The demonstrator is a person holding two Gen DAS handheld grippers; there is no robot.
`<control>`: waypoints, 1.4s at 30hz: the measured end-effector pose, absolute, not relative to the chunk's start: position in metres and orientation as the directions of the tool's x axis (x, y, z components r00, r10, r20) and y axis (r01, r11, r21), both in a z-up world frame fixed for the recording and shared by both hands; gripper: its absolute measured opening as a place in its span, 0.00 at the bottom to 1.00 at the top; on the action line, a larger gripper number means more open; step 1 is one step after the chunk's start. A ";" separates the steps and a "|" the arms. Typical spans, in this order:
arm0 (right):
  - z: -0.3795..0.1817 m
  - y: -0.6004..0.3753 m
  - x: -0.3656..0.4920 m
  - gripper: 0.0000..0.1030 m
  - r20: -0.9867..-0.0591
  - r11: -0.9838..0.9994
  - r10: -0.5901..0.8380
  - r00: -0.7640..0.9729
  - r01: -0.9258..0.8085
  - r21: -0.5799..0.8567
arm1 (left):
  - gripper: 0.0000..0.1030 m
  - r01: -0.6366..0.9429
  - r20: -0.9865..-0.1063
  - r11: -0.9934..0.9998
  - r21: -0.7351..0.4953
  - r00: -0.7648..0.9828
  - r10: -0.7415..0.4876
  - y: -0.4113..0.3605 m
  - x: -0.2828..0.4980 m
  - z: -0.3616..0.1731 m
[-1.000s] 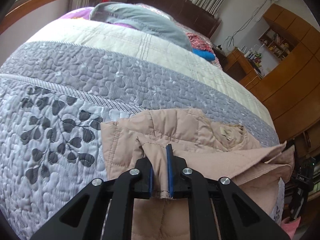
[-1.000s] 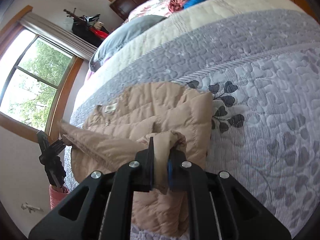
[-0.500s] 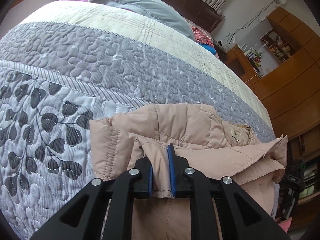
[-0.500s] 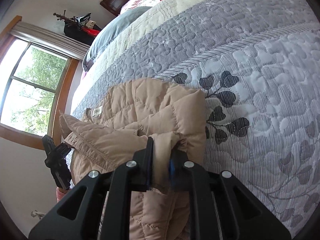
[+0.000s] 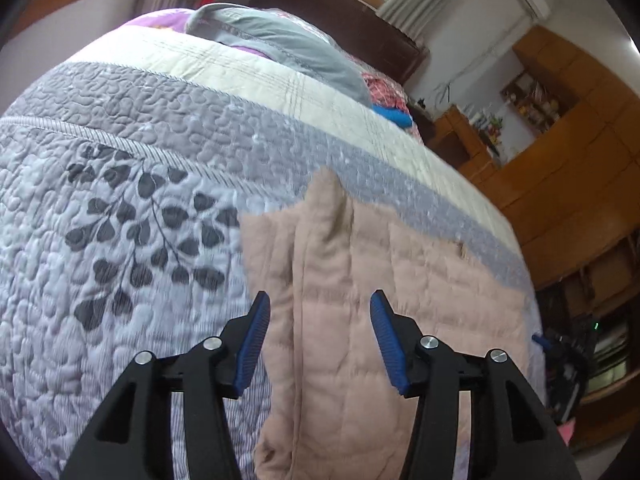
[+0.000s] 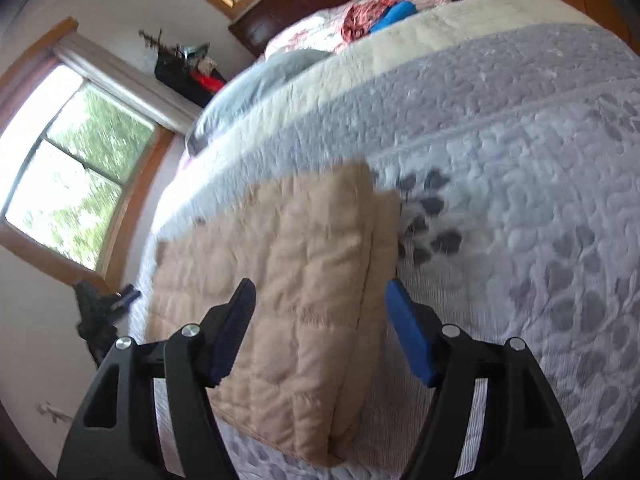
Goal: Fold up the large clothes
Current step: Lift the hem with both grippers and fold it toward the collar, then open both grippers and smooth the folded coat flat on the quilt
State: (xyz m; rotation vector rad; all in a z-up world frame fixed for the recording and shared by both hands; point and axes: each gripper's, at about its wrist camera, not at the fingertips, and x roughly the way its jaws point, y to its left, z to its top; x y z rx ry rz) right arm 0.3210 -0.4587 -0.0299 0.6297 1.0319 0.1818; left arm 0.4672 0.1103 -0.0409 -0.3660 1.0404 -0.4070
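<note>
A tan quilted jacket [image 5: 384, 288] lies folded flat on the grey quilted bedspread [image 5: 120, 208], near the bed's foot edge. It also shows in the right wrist view [image 6: 296, 280] as a stacked fold with its layered edge on the right. My left gripper [image 5: 318, 316] is open and empty above the jacket's left side. My right gripper [image 6: 318, 304] is open and empty above the jacket's right side. Neither gripper touches the cloth.
A grey pillow [image 5: 280, 44] and red and blue cloth [image 5: 390, 100] lie at the head of the bed. Wooden cabinets [image 5: 560, 184] stand on the right. A window [image 6: 68, 176] is on the wall beside the bed. A dark object [image 6: 100, 312] stands past the bed's edge.
Both grippers were shut on folds of the jacket and carried them forward. Now both have opened and let go, and the jacket lies folded over on the bed.
</note>
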 end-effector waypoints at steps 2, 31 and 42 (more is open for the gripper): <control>-0.043 -0.447 0.323 0.62 -0.773 0.831 0.413 0.482 0.148 0.536 | 0.51 0.180 -0.765 0.875 -0.449 0.429 -0.481 0.099 0.458 -0.047; -0.084 -0.424 0.362 0.21 -0.831 0.877 0.294 0.473 0.212 0.431 | 0.21 0.140 -0.821 0.974 -0.179 0.524 -0.226 0.060 0.453 -0.082; -0.008 -0.373 0.279 0.21 -0.821 0.936 0.271 0.502 0.062 0.347 | 0.26 0.192 -0.765 0.972 -0.132 0.604 -0.223 0.041 0.374 -0.013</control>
